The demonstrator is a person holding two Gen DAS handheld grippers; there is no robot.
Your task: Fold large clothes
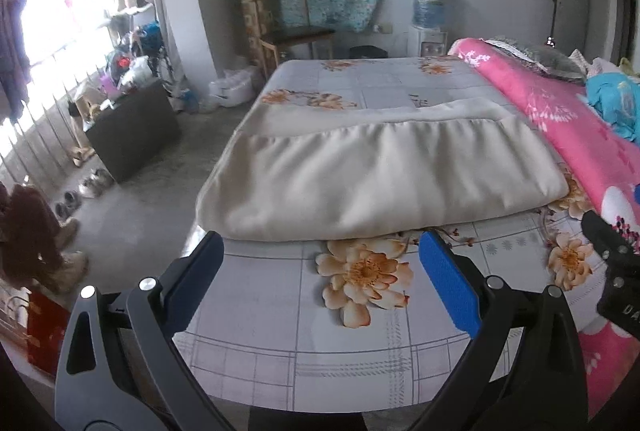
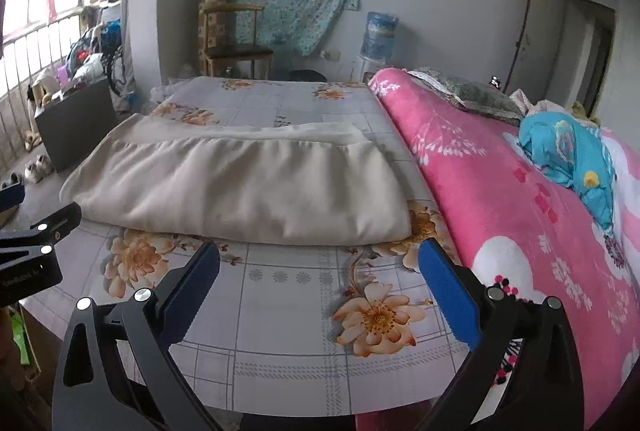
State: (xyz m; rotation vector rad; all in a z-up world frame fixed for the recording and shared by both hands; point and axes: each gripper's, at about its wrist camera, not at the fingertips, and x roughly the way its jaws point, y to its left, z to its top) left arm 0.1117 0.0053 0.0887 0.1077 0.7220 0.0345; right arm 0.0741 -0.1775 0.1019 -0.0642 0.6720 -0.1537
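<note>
A large cream garment (image 1: 372,175) lies folded into a wide rectangle across the flowered bedsheet (image 1: 312,315); it also shows in the right wrist view (image 2: 248,183). My left gripper (image 1: 320,243) is open and empty, its blue fingertips just short of the garment's near folded edge. My right gripper (image 2: 318,251) is open and empty too, just short of the same edge, further right. The right gripper's body shows at the right edge of the left wrist view (image 1: 616,271). The left gripper's body shows at the left edge of the right wrist view (image 2: 28,255).
A pink flowered quilt (image 2: 520,207) with a blue cloth (image 2: 572,159) and a grey pillow (image 2: 476,95) fills the bed's right side. A dark box (image 1: 132,131), shoes (image 1: 92,183) and clutter stand on the floor left. A wooden chair (image 1: 288,27) and water dispenser (image 1: 428,19) stand behind.
</note>
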